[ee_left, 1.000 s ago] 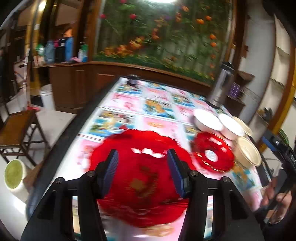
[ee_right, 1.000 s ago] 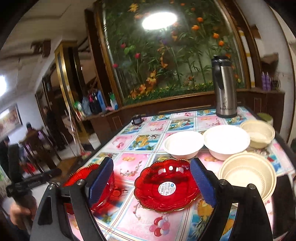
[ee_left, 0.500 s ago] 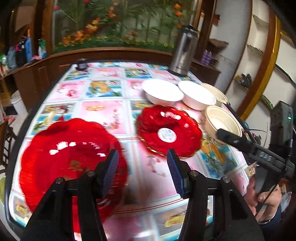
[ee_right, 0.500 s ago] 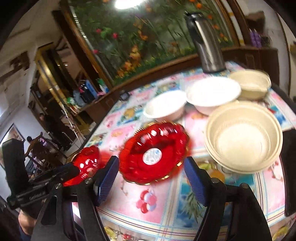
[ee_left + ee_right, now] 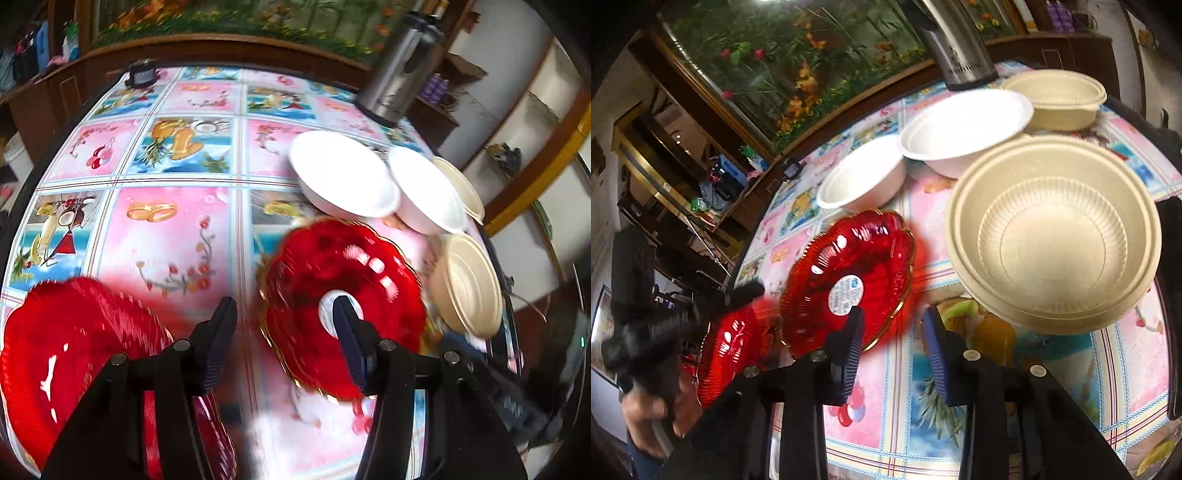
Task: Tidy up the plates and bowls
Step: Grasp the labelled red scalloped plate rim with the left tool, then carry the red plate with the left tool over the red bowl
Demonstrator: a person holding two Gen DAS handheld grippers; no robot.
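Right now both grippers hang over the patterned table [image 5: 177, 229] with nothing held. The left gripper [image 5: 284, 343] has its jaws part-way apart and empty; a large red plate [image 5: 74, 354] lies just to its left, partly under the left finger's arm, and a smaller red plate with a white sticker [image 5: 332, 280] lies ahead and to the right, with the right fingertip showing in front of the sticker. The right gripper [image 5: 894, 347] is closing its jaws, yet only tablecloth shows between the pads; the stickered plate [image 5: 849, 273] sits just ahead and left of its left finger, and a cream ribbed bowl [image 5: 1052, 236] just ahead and right. Further ahead stand two white bowls [image 5: 967, 125] touching each other, a second cream bowl [image 5: 1056, 99] and a steel flask [image 5: 956, 44] behind them.

Risks from here, as I judge them: the right jaws may finish closing short of the plate's rim and grab air, or nip only the thin scalloped edge, so the glossy plate slips or tips. Both tools appear aimed toward the same small plate, so they could knock into each other or shove it under the cream bowl. The bowls look light, so a careless sweep could push them into the flask or toward the table's far edge. Motion blur suggests quick movement, which raises all of these.
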